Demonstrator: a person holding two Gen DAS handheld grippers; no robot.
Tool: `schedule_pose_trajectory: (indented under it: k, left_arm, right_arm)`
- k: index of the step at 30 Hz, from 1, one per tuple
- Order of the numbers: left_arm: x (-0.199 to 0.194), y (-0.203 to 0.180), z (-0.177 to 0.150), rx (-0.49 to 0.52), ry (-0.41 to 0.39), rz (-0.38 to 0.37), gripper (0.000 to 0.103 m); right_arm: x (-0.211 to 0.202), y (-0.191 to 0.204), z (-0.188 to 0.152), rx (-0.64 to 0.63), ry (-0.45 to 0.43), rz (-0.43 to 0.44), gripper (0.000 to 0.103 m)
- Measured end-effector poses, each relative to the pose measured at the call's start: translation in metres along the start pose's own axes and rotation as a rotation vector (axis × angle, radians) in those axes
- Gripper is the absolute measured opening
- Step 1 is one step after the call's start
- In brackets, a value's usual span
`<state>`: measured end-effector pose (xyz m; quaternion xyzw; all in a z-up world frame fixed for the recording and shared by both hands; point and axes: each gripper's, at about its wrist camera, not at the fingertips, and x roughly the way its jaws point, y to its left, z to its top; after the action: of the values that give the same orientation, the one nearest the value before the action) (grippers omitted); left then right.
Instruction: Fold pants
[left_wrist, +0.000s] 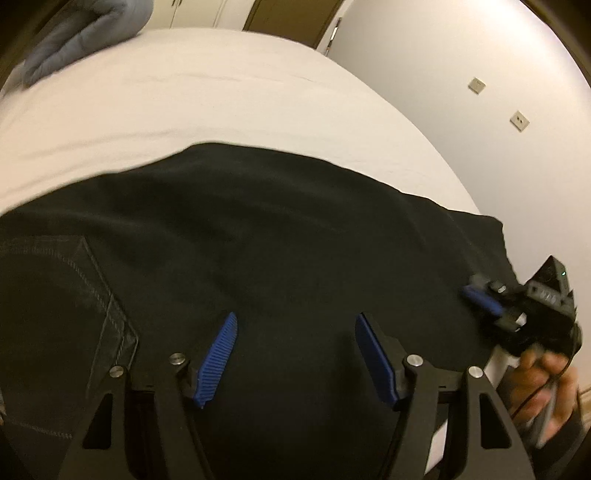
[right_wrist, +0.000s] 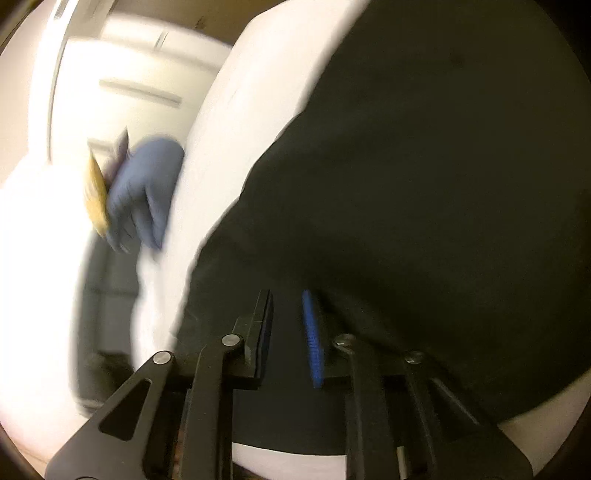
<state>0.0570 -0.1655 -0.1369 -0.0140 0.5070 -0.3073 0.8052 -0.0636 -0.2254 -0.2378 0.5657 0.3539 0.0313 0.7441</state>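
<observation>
Black pants (left_wrist: 258, 240) lie spread on a white bed (left_wrist: 184, 99), with a stitched back pocket (left_wrist: 74, 295) at the left. My left gripper (left_wrist: 295, 321) is open just above the black cloth, nothing between its blue pads. My right gripper (left_wrist: 480, 299) shows at the right edge of the pants in the left wrist view. In the blurred right wrist view the right gripper (right_wrist: 290, 314) has its jaws a small gap apart over the black pants (right_wrist: 424, 184); I cannot tell whether cloth is pinched.
A blue-grey folded blanket (left_wrist: 81, 33) lies at the far left corner of the bed. A white wall (left_wrist: 480, 74) with two sockets stands to the right. A blue cloth and a yellow item (right_wrist: 140, 192) show blurred beside the bed.
</observation>
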Motion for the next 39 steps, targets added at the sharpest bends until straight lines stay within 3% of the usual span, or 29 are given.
schedule_pose_trajectory:
  k: [3,5,6,9,10,11,12,15,20,26,29,35,39]
  left_arm:
    - [-0.001,0.011,0.0,0.0,0.002,-0.016,0.068]
    - [-0.001,0.016,-0.002,-0.011,-0.004,-0.028,0.066]
    - [0.002,0.015,0.0,-0.014,-0.005,-0.027,0.067]
    - [-0.005,0.019,-0.003,-0.013,-0.006,-0.009,0.067]
    - [-0.003,0.016,-0.002,-0.015,-0.007,-0.002,0.067]
    - [0.004,0.009,0.001,-0.016,-0.008,0.004,0.068]
    - [0.004,0.008,0.0,-0.018,-0.01,0.007,0.069]
    - [0.004,0.007,0.0,-0.021,-0.006,0.02,0.07]
    - [0.002,0.011,0.001,-0.03,0.017,0.015,0.07]
    - [0.008,0.006,0.001,-0.031,0.015,0.02,0.074]
    - [0.007,0.005,0.0,-0.024,0.015,0.023,0.075]
    - [0.006,0.009,-0.001,-0.028,0.006,0.01,0.075]
    - [0.003,0.014,-0.003,-0.03,0.003,0.0,0.075]
  right_arm:
    - [-0.032,-0.02,0.02,0.027,-0.137,-0.017,0.012]
    - [-0.057,-0.043,0.029,0.096,-0.223,-0.001,0.003]
    - [-0.082,-0.056,0.034,0.135,-0.309,-0.044,0.002]
    - [-0.145,-0.064,0.029,0.166,-0.495,-0.124,0.018]
    - [-0.162,-0.062,0.024,0.153,-0.524,-0.145,0.038]
    - [-0.174,-0.058,0.018,0.146,-0.539,-0.139,0.072]
    - [-0.179,-0.055,0.012,0.148,-0.548,-0.129,0.082]
    - [-0.175,-0.051,-0.005,0.131,-0.527,-0.104,0.085]
    - [-0.134,-0.077,-0.011,0.284,-0.477,-0.036,0.081]
    - [-0.107,-0.075,-0.004,0.322,-0.507,0.083,0.062]
    - [-0.089,-0.07,0.003,0.309,-0.492,0.095,0.059]
    - [-0.077,-0.078,0.014,0.374,-0.516,0.111,0.014]
    - [-0.073,-0.07,0.016,0.358,-0.541,0.076,0.011]
